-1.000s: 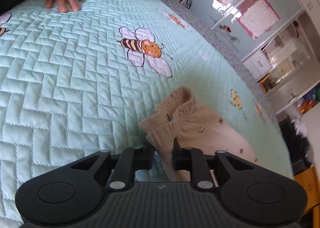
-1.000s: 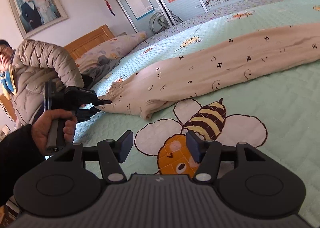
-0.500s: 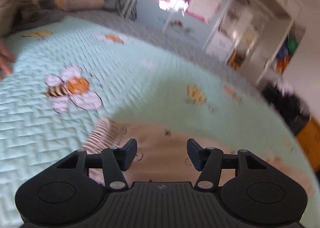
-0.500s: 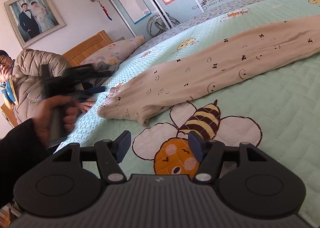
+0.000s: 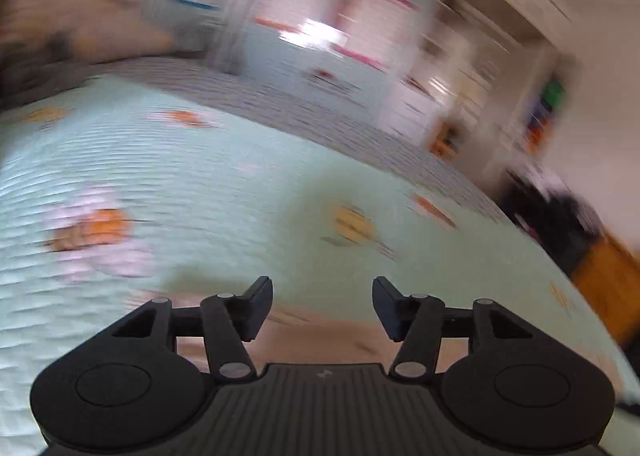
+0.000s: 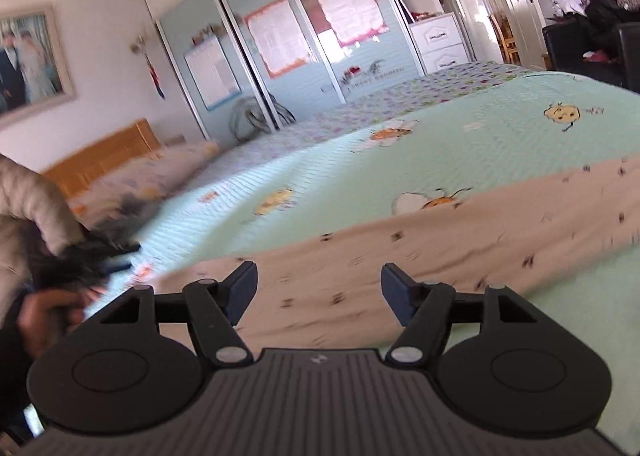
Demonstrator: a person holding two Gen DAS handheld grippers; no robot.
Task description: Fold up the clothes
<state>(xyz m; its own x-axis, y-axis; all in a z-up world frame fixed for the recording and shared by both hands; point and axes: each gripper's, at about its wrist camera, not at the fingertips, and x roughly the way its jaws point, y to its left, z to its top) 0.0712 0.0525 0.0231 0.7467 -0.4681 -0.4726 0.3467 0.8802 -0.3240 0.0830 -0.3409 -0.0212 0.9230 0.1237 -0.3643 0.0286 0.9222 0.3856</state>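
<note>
The beige printed garment (image 6: 420,256) lies stretched across the mint quilted bed (image 6: 500,128), running from lower centre to the right edge of the right wrist frame. We see our right tool (image 6: 316,288) above it with jaws parted, having just widened, nothing between them. In the blurred left wrist frame, our left tool (image 5: 322,304) also stands apart and empty, its jaws having just opened, the garment's beige cloth (image 5: 320,332) below it. A hand (image 6: 48,312) shows at lower left.
</note>
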